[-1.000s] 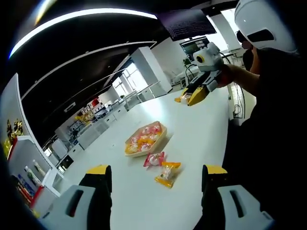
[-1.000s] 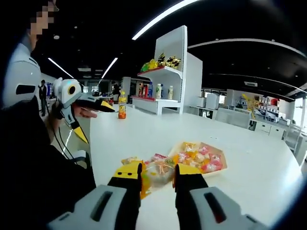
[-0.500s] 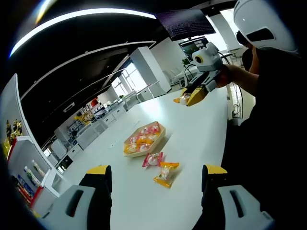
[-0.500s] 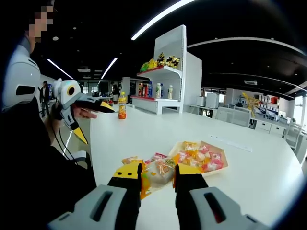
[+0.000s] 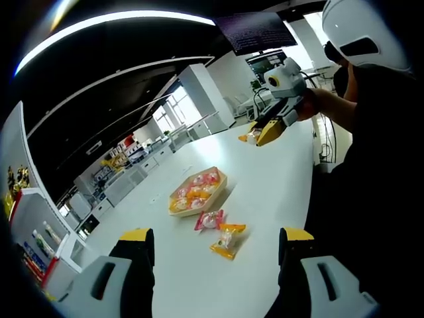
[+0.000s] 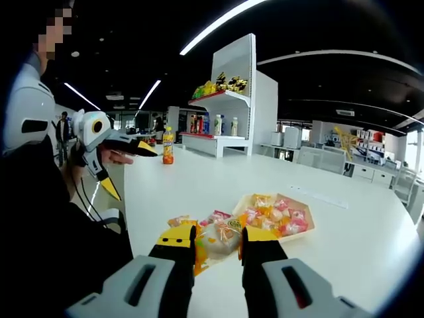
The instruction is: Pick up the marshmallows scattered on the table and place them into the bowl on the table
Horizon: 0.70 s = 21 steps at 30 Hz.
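Note:
A shallow wooden bowl (image 5: 207, 204) (image 6: 309, 228) on the white table holds several pink and orange wrapped marshmallows. Two more packets lie loose just before it, a pink one (image 5: 211, 220) (image 6: 217, 216) and an orange one (image 5: 227, 238) (image 6: 177, 220). My right gripper (image 6: 218, 237) is shut on a clear-wrapped orange marshmallow packet (image 6: 220, 240), held above the table short of the bowl. In the left gripper view that gripper (image 5: 260, 136) hangs at the far right with the packet (image 5: 249, 137) at its tip. My left gripper (image 5: 216, 237) (image 6: 129, 168) stands open and holds nothing, off the near table edge.
An orange drink bottle (image 6: 169, 146) stands at the table's far edge. Behind it is a white display shelf (image 6: 228, 99) with goods. The person in white and black (image 5: 361, 99) (image 6: 33, 172) stands at the table's side. White counters (image 5: 126, 182) run along the back.
Both views have drifted very slightly. The right gripper keeps its hold on the packet and the left stays open.

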Tool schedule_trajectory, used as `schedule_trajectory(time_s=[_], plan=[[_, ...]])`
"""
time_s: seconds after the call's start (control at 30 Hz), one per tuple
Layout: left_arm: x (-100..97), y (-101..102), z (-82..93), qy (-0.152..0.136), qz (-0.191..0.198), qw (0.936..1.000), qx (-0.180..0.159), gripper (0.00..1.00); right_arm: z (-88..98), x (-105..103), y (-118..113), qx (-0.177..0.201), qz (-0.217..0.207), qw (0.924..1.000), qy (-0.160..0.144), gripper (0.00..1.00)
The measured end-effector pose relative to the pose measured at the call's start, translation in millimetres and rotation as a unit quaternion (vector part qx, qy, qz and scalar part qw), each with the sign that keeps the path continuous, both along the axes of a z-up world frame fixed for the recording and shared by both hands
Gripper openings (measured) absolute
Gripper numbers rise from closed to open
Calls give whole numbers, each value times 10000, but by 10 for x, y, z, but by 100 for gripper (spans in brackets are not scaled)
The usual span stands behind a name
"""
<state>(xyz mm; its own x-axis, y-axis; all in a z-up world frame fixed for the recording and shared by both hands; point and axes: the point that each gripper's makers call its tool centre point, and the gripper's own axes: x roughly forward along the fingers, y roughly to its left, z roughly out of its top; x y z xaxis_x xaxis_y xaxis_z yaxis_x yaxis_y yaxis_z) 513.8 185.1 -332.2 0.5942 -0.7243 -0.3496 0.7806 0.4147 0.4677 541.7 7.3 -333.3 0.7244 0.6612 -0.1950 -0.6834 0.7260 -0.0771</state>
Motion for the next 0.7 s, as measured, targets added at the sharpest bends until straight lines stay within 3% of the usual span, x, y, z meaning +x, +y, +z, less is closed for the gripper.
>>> schedule_trajectory(time_s=[0.5, 0.7], plan=[[-12, 0, -2, 3, -15, 10000, -2, 76, 37, 71, -54, 75, -74, 9999, -10, 24], [-16, 1, -10, 12, -23, 10000, 7, 76, 158, 173, -109, 395, -214, 9990, -34, 24]])
